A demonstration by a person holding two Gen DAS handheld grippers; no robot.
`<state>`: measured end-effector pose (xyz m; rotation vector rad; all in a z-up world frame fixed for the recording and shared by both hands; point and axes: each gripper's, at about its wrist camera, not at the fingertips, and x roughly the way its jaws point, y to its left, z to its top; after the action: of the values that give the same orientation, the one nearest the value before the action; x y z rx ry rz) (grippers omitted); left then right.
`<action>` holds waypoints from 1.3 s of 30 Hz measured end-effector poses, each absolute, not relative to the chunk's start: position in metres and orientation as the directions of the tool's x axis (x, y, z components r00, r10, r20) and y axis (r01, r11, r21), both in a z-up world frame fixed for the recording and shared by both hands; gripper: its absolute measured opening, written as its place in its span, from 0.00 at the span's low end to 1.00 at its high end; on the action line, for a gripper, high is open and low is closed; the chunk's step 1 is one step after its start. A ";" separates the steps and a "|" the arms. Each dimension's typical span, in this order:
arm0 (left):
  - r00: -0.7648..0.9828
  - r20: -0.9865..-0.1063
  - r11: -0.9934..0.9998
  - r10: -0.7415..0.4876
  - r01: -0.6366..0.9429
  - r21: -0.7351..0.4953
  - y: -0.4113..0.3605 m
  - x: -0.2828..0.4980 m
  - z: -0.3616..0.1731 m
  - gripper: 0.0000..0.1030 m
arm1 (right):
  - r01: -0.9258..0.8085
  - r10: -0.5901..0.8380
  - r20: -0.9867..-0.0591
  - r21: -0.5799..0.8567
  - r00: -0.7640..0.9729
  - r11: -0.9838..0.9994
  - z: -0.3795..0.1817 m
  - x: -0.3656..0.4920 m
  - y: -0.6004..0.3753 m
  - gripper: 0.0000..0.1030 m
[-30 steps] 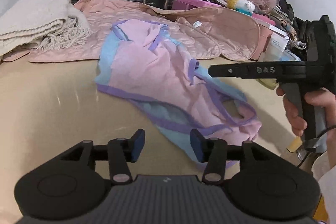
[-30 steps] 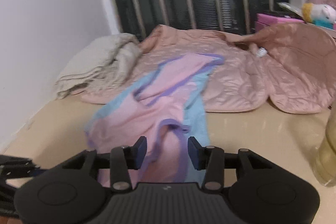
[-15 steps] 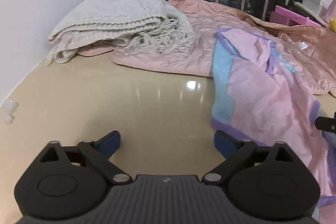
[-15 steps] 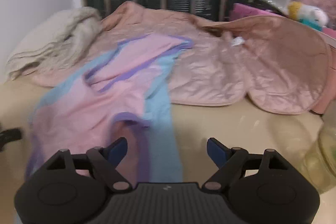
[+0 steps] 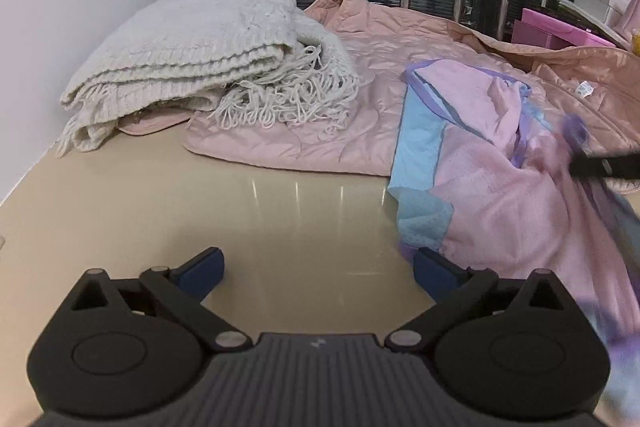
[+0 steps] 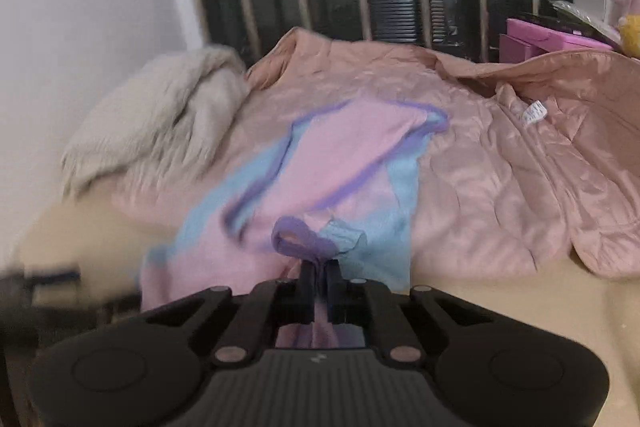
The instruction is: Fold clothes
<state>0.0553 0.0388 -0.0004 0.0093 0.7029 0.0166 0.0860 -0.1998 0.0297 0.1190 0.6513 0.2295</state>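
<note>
A pink top (image 5: 500, 195) with light-blue panels and purple trim lies crumpled, partly on the beige tabletop (image 5: 200, 195) and partly on a quilted jacket. My left gripper (image 5: 316, 265) is wide open over bare table, with nothing between its pads; its right pad sits beside the top's lower-left corner. In the right wrist view the jaws of my right gripper (image 6: 319, 275) are closing and pinch a bunched fold of the top (image 6: 352, 147) at its purple edge. The right gripper's finger (image 5: 600, 167) reaches in from the right, blurred, over the top.
A folded cream knitted blanket (image 5: 192, 55) with fringe lies at the back left by the white wall. A pink quilted jacket (image 5: 400, 59) is spread along the barred window. Pink boxes (image 5: 560, 31) and clutter stand at the back right.
My left gripper swung left off the top and opened wide. My right gripper opened, moved in over the top and closed on its purple edge, bunching the cloth.
</note>
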 end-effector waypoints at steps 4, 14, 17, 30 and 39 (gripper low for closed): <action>0.762 -0.647 1.000 0.018 -0.016 0.009 0.040 0.052 0.000 1.00 | -0.188 0.189 -0.595 0.065 0.781 0.980 0.025 0.101 -0.193 0.24; 0.762 -0.647 1.000 0.018 -0.016 0.009 0.041 0.053 0.001 0.99 | -0.104 0.132 -0.625 0.081 0.770 0.991 -0.005 0.122 -0.217 1.00; 0.762 -0.647 1.000 0.018 -0.016 0.009 0.041 0.053 0.001 0.99 | -0.127 0.142 -0.630 0.069 0.764 0.990 -0.007 0.126 -0.218 1.00; 0.762 -0.647 1.000 0.018 -0.015 0.009 0.041 0.053 0.000 1.00 | -0.131 0.132 -0.635 0.050 0.761 0.990 -0.006 0.124 -0.214 1.00; 0.762 -0.647 1.000 0.017 -0.015 0.009 0.041 0.053 0.000 0.99 | -0.131 0.133 -0.635 0.051 0.761 0.990 -0.006 0.125 -0.214 1.00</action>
<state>0.0530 0.0410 0.0005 0.0031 0.7039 0.0178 0.1246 -0.2144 -0.0064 0.0038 0.6914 0.1434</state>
